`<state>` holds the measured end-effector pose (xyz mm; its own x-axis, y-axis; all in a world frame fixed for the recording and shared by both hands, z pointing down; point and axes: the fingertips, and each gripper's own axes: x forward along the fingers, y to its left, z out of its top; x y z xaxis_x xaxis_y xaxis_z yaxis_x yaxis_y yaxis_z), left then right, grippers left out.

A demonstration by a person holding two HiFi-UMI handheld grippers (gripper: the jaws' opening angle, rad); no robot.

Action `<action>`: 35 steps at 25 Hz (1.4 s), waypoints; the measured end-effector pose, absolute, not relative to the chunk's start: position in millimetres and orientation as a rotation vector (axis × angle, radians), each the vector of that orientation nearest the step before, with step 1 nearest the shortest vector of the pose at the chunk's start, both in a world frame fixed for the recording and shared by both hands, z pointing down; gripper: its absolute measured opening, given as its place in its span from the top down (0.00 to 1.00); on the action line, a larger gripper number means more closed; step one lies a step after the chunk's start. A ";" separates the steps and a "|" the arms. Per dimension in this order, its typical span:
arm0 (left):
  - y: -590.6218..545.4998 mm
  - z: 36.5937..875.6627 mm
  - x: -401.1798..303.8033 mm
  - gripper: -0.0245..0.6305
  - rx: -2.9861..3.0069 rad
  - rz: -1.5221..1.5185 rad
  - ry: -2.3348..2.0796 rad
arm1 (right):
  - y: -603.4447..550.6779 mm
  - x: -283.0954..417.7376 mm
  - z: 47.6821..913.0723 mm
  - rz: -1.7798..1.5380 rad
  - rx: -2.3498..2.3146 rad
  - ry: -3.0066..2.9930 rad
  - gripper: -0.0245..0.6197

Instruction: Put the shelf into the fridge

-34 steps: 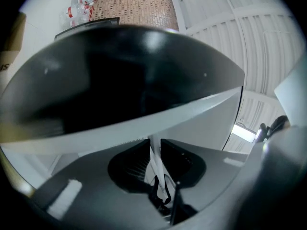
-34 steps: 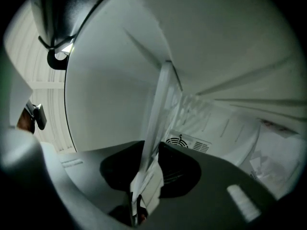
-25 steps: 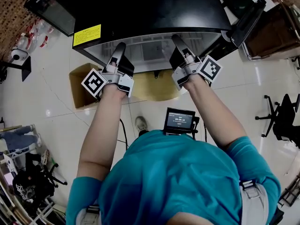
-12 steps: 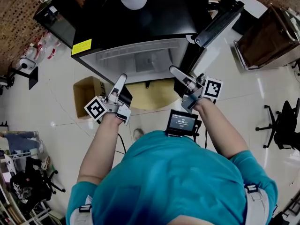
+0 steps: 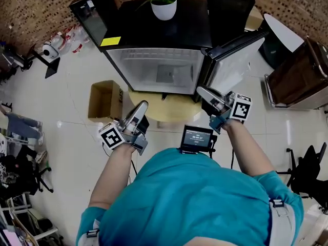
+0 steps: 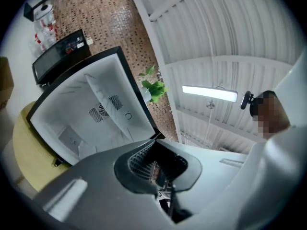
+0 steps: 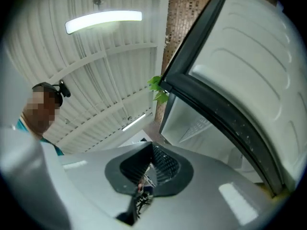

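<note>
The black-topped fridge (image 5: pixel 154 35) stands open, its door (image 5: pixel 230 60) swung out to the right. A pale shelf (image 6: pixel 103 104) crosses its white interior, which also shows in the head view (image 5: pixel 159 68). My left gripper (image 5: pixel 142 105) hangs in front of the fridge, low and to the left, clear of the opening. Its jaws are shut with nothing between them (image 6: pixel 156 145). My right gripper (image 5: pixel 201 90) is near the door's lower edge, also shut and empty (image 7: pixel 151 151). Neither gripper touches the fridge.
A potted plant (image 5: pixel 164 9) sits on the fridge top. A cardboard box (image 5: pixel 105 100) stands on the floor at the left, and a round yellow mat (image 5: pixel 164 106) lies under the fridge front. A small screen (image 5: pixel 196 136) sits at my chest. A brown cabinet (image 5: pixel 302 76) is at the right.
Both grippers have drawn back from the fridge opening toward my body. The view has pulled away, so the whole fridge and its open door now show.
</note>
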<state>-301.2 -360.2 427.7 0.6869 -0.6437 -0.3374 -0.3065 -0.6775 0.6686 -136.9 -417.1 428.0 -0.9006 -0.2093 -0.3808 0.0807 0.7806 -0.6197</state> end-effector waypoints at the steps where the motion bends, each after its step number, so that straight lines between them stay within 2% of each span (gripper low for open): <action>1: -345.7 439.2 -305.5 0.96 2.313 -0.741 -0.776 | -400.9 -134.6 420.9 -0.831 -0.069 2.580 0.96; 3: -316.7 459.8 -309.2 0.96 2.353 -0.684 -0.860 | -370.4 -126.6 420.3 -0.716 -0.048 2.644 0.96; 12: -193.8 485.0 -314.9 0.96 2.587 -0.538 -0.989 | -280.2 -91.0 467.1 -0.633 -0.239 2.769 0.96; 17: -153.6 517.8 -286.7 0.96 2.664 -0.408 -1.081 | -255.9 -50.3 541.9 -0.725 -0.368 2.772 0.96; 21: -125.2 574.3 -273.2 0.96 2.739 -0.237 -1.117 | -216.2 -46.4 604.5 -0.605 -0.432 2.815 0.96; 24: -94.6 592.4 -257.9 0.96 2.812 -0.101 -1.133 | -177.8 -31.5 615.1 -0.510 -0.492 2.852 0.96; 27: -71.7 586.6 -208.9 0.96 2.836 -0.060 -1.140 | -150.7 20.3 606.5 -0.405 -0.534 2.889 0.96; 35: -33.7 611.6 -23.2 0.96 2.814 -0.092 -1.145 | -114.2 207.3 625.1 -0.213 -0.612 2.971 0.96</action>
